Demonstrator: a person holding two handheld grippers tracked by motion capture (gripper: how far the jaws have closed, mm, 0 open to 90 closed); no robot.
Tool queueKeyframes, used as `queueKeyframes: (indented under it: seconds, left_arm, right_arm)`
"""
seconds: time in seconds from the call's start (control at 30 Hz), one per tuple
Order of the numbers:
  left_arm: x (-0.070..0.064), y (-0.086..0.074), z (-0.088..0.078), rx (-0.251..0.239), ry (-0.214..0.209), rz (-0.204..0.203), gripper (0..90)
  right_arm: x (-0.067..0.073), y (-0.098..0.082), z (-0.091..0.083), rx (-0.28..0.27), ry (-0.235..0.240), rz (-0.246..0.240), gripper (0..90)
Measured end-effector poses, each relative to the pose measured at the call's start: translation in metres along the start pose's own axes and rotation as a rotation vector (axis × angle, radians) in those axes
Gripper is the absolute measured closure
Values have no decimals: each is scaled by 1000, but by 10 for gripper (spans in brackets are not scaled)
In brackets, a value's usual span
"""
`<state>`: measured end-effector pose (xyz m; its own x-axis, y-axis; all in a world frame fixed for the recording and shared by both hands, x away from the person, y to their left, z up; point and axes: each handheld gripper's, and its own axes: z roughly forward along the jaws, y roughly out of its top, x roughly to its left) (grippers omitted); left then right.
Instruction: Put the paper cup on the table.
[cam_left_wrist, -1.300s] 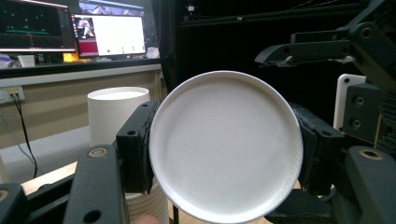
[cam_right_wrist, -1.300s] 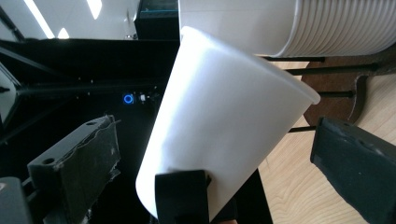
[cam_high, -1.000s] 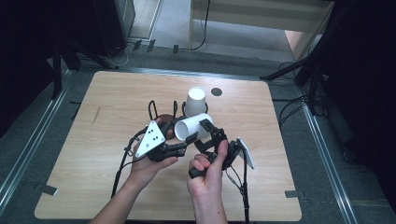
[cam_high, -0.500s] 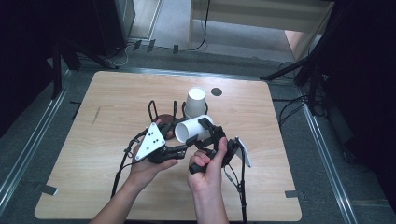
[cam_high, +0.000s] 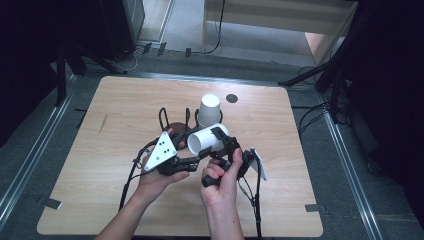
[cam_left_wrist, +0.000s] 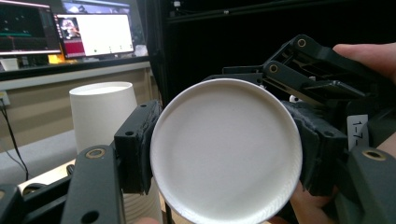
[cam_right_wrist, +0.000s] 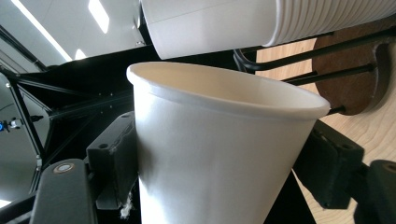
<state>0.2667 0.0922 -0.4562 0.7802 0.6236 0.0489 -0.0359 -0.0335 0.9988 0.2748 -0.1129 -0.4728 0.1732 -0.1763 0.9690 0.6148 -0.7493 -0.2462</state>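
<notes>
A white paper cup (cam_high: 207, 137) lies on its side above the table, held between both grippers. My left gripper (cam_high: 194, 146), with the grey plate on top, is shut on the cup's bottom end; in the left gripper view the flat bottom of the cup (cam_left_wrist: 224, 149) faces me between the pads (cam_left_wrist: 137, 144). My right gripper (cam_high: 222, 141) has just been closing its jaws, and its pads (cam_right_wrist: 114, 158) now press on the sides of the cup (cam_right_wrist: 210, 154) below the rim. An upside-down stack of cups (cam_high: 210, 106) stands just behind.
The stack (cam_right_wrist: 210, 23) sits in a black wire holder (cam_high: 162, 117) on a brown round base (cam_right_wrist: 355, 88). The wooden table (cam_high: 100, 165) has a small dark disc (cam_high: 231, 98) near its far edge. Cables trail from both grippers toward the near edge.
The right gripper's jaws, wide apart a second ago, have closed in on the cup. The left gripper and the cup have stayed in place.
</notes>
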Motion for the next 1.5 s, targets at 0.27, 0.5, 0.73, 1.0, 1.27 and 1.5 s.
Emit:
queueKeyframes:
  seconds: [0.27,0.5,0.73,1.0,1.27,1.5]
  left_arm:
    - [0,1,0,49,5,2,311]
    - [0,3,-1,75,21,-20,293]
    - [-1,4,-1,108,23,-33,214]
    - [3,6,-3,123,36,-78,102]
    - [6,7,-6,131,36,-83,88]
    - [9,8,-8,123,24,-91,34]
  right_arm:
    - [-3,0,0,-14,-4,-41,292]
    - [-3,-1,-1,-29,1,-72,329]
    - [0,-1,-2,-47,6,-114,351]
    - [7,-2,-5,-101,2,-231,356]
    - [11,-1,-9,-170,-29,-375,356]
    - [16,0,-10,-197,-39,-443,355]
